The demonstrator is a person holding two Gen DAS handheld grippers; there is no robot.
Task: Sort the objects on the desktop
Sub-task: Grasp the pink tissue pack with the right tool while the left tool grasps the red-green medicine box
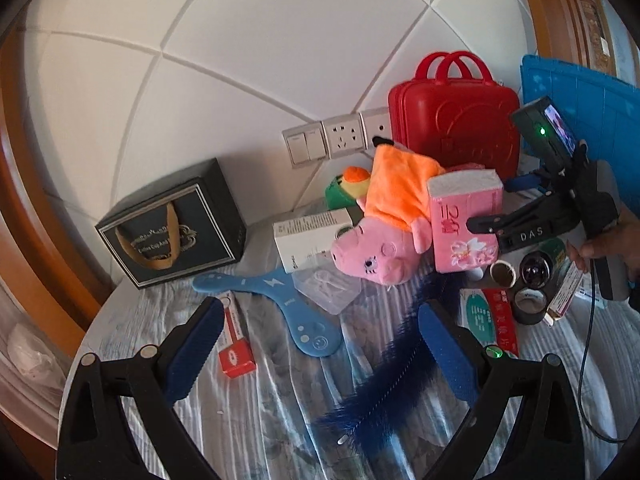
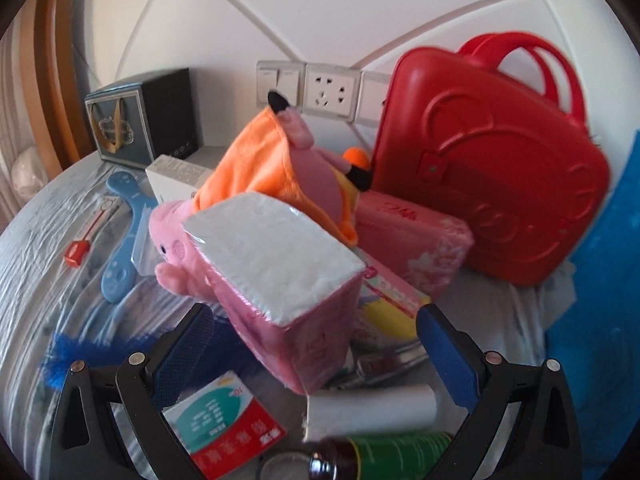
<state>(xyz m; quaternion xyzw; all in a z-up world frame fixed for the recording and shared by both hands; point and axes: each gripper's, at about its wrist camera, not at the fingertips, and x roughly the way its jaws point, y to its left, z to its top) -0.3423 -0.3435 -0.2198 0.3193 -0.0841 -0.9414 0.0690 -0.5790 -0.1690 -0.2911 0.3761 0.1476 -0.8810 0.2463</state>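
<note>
Left wrist view: the left gripper (image 1: 320, 344) hangs above the cloth-covered table (image 1: 132, 320) with its blue-padded jaws spread wide and nothing between them; below it lie a dark blue feathery brush (image 1: 384, 392), a light blue flat plastic boomerang-shaped piece (image 1: 280, 300) and a slim red and white carton (image 1: 236, 344). To the right, the right gripper (image 1: 486, 226), held by a hand (image 1: 612, 244), reaches toward a pink plastic-wrapped tissue pack (image 1: 464, 224) that stands on end beside a pink plush pig in an orange dress (image 1: 384, 228); one black finger lies across the pack's face, but whether the jaws pinch it cannot be told here. A red plastic case with twin handles (image 1: 452, 128) stands against the wall behind, and a black gift box with gold ribbon (image 1: 172, 228) at far left. Right wrist view: the tissue pack, white end upward, leans between the wide-set blue pads; the jaws appear open around it, with a gap showing on the right side. A second pink tissue pack (image 2: 416, 240) lies behind it, touching the red case. Risk, as judged: the pack is tilted and soft, so an off-centre closure could squash or tip it onto the plush pig, or knock the white roll (image 2: 372, 408) and brown glass bottle (image 2: 324, 464) crowded just below the jaws.
</note>
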